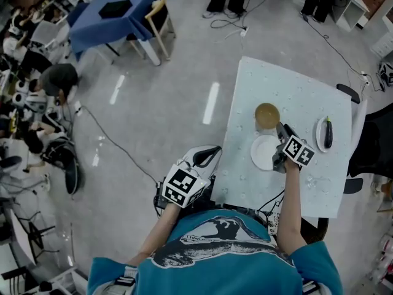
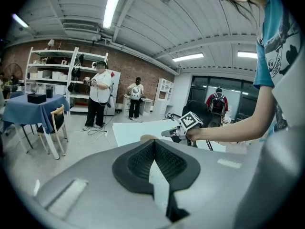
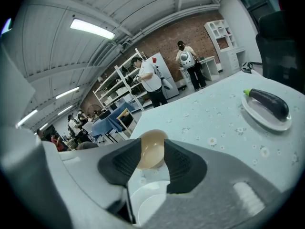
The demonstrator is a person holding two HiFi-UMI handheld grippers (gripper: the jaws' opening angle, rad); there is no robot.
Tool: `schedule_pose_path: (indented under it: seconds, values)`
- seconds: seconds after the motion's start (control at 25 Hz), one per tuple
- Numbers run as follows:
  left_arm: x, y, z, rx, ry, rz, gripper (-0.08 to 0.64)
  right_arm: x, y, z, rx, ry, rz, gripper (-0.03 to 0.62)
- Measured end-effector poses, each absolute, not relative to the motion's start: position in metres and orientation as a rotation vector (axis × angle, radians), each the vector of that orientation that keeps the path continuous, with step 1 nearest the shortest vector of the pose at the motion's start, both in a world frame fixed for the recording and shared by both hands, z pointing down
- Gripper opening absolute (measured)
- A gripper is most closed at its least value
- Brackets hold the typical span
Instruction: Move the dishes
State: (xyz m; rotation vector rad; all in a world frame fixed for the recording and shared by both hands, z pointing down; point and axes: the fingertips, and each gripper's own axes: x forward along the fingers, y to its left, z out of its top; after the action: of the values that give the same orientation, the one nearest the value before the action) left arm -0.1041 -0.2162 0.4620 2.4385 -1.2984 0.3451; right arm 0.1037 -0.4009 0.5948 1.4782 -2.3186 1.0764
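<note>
Floral-cloth table (image 1: 295, 85): right gripper (image 1: 281, 137), jaws apart & empty, over white plate (image 1: 263, 153); prob. best to straddle tan bowl (image 1: 267, 114) rim just beyond plate; left gripper (image 1: 207, 156) closed on nothing.

Tan bowl (image 1: 267, 115) beside white plate (image 1: 264, 153), perhaps touching

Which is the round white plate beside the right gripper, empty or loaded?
Empty. The round white plate shows only bare white surface in both the head and right gripper views.
</note>
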Motion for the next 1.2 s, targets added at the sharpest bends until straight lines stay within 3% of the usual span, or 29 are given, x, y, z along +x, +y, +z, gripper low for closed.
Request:
schedule_pose_path:
  seconds: [0.64,1.2]
  values:
    - [-0.044,-0.186,0.459,2.522,-1.183,0.388,0.014,0.089,-0.284,0.532,1.234,-2.526,0.83,0.152]
    - [0.039,-0.155,0.464,2.624,-1.014,0.422,0.014,0.124,-0.184,0.514,1.191,-2.559,0.726,0.152]
